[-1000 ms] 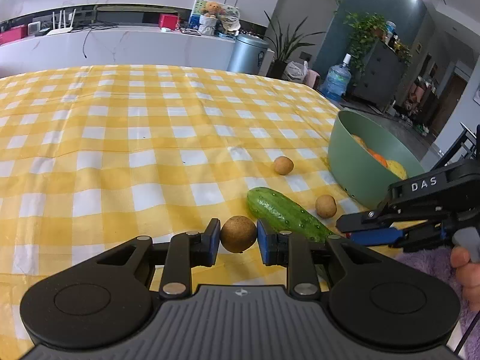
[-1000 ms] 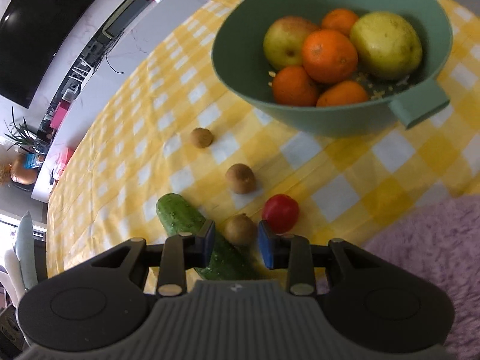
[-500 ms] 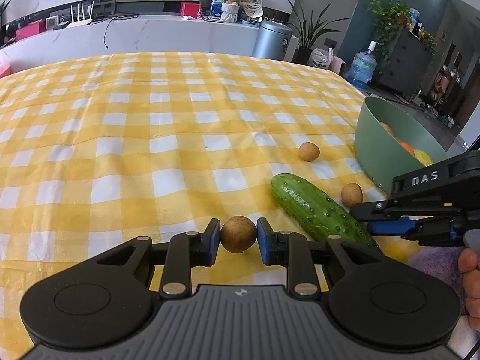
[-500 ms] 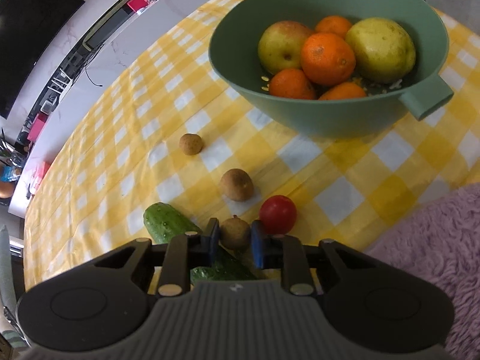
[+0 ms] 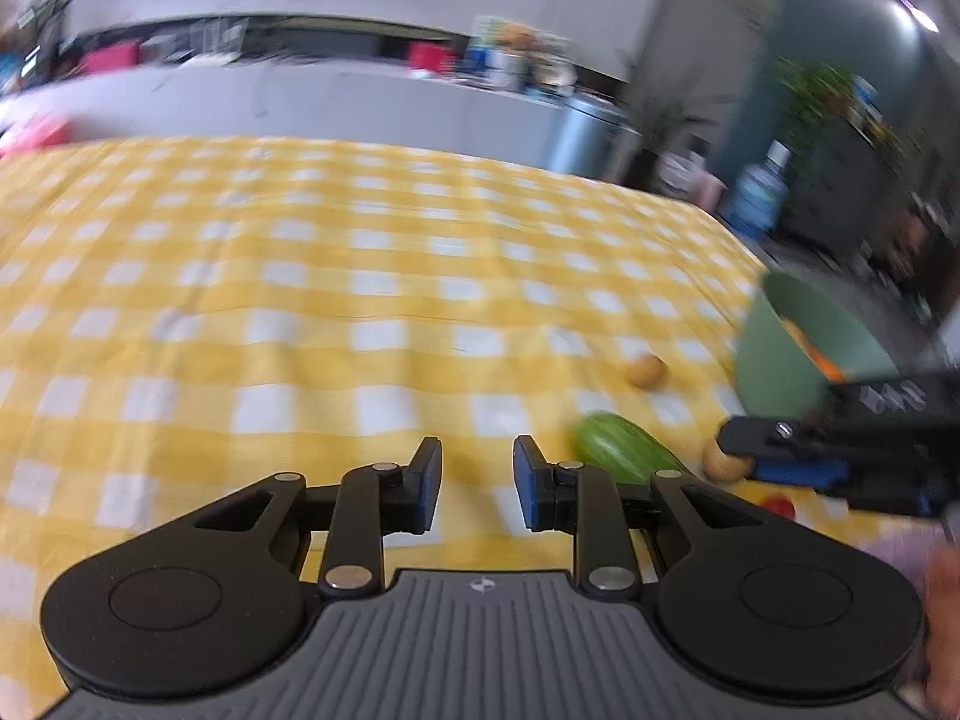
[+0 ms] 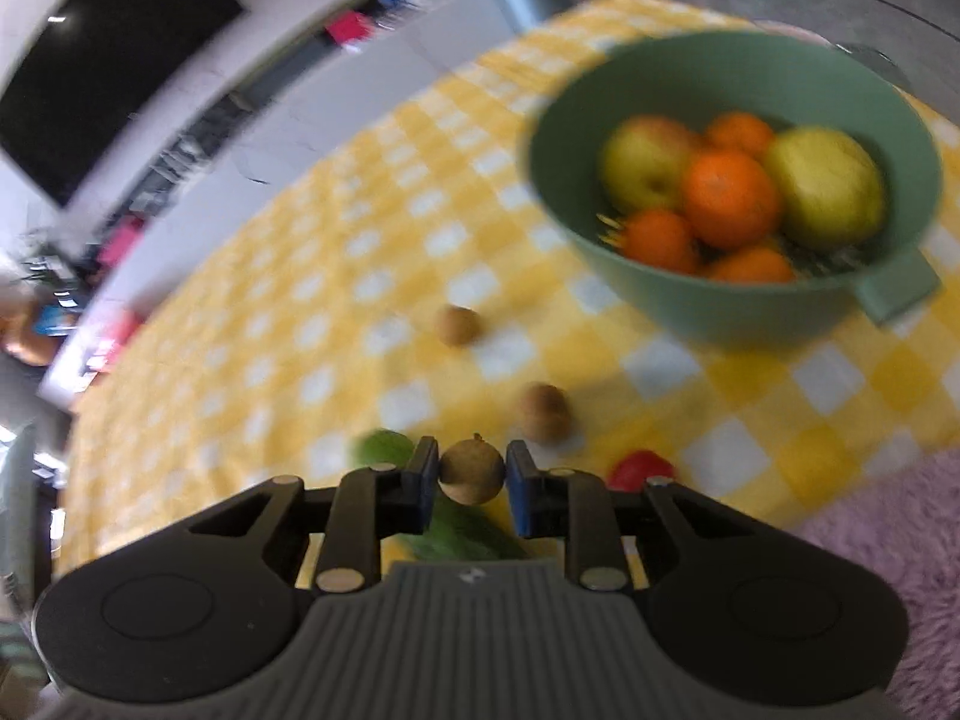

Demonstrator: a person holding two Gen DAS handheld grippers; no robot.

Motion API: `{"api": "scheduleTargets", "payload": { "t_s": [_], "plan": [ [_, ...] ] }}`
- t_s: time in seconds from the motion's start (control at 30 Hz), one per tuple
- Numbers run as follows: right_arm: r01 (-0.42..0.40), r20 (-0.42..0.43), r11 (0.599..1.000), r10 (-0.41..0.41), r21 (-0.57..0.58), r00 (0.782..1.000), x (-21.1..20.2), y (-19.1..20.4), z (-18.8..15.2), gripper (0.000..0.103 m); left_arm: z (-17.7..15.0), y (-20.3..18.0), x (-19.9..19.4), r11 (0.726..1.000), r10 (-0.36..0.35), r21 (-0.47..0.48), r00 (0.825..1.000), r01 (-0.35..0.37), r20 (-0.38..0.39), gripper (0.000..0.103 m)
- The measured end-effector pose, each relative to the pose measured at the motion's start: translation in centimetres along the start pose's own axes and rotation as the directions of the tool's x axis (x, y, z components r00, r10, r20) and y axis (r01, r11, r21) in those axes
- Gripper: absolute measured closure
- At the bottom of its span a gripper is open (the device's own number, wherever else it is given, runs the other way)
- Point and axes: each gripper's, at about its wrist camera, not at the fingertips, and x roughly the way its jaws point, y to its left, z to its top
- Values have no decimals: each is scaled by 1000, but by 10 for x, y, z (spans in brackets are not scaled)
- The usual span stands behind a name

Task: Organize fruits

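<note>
Small brown fruit (image 6: 471,469) is clamped between the pads of the right gripper (image 6: 470,483), and it looks lifted clear of the yellow checked cloth (image 6: 360,276), short of the green bowl (image 6: 750,315), which sits up and to the right of it

Left gripper (image 5: 476,480): jaws pulled in to a narrow gap. We see only cloth between the pads, though the frame is smeared, so read that as probably empty

Done, as we judge it: the bowl already holds the big stuff, a heap of oranges (image 6: 729,198), an apple (image 6: 645,162) and a yellow-green fruit (image 6: 831,183)

Left on the cloth:
- two more brown fruits, one (image 6: 457,324) out toward the bowl and one (image 6: 543,411) just past the right fingertips
- a small red fruit (image 6: 641,471) beside the right-hand finger
- a cucumber (image 6: 384,447) lying under and left of the gripper. It's not a fruit, so we guess it stays out

So we're at the tail end: one small fruit in transit and three loose ones to go. Next call is to carry the held fruit over the rim and release it low, onto the pile. It's round and will roll if dropped on the cloth, and the table edge with the pink fuzzy fabric (image 6: 888,540) is close
</note>
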Motion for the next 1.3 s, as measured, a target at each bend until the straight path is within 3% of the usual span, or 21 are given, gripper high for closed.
{"api": "scheduleTargets", "payload": {
  "t_s": [0.17,0.23,0.3,0.4,0.63,0.83,1.0,1.3],
  "plan": [
    [-159,-85,961,143,-227,986,1,43,-13,83,6,28,3,991,20,-130,999,-23,-27,74],
    [-177,-142,929,137,-326,980,6,61,-23,83,7,37,8,984,33,-171,998,-43,-58,74],
    [-149,-185,901,78,-407,980,14,75,-36,82,7,43,12,979,50,-192,995,-65,-83,74],
    [-125,-204,877,31,-463,979,20,86,-48,82,5,47,14,975,57,-206,993,-77,-99,74],
    [-143,-211,873,47,-466,976,30,95,-57,82,4,50,14,973,52,-221,994,-73,-99,74],
    [-88,-159,851,6,-518,987,41,108,-70,82,5,57,13,965,55,-250,993,-79,-101,74],
    [-100,-165,865,20,-491,986,40,102,-65,82,4,54,15,968,53,-240,993,-78,-107,74],
    [-131,-91,885,101,-447,991,11,93,-46,82,6,38,-1,987,24,-162,1000,-22,11,74]
  ]
}}
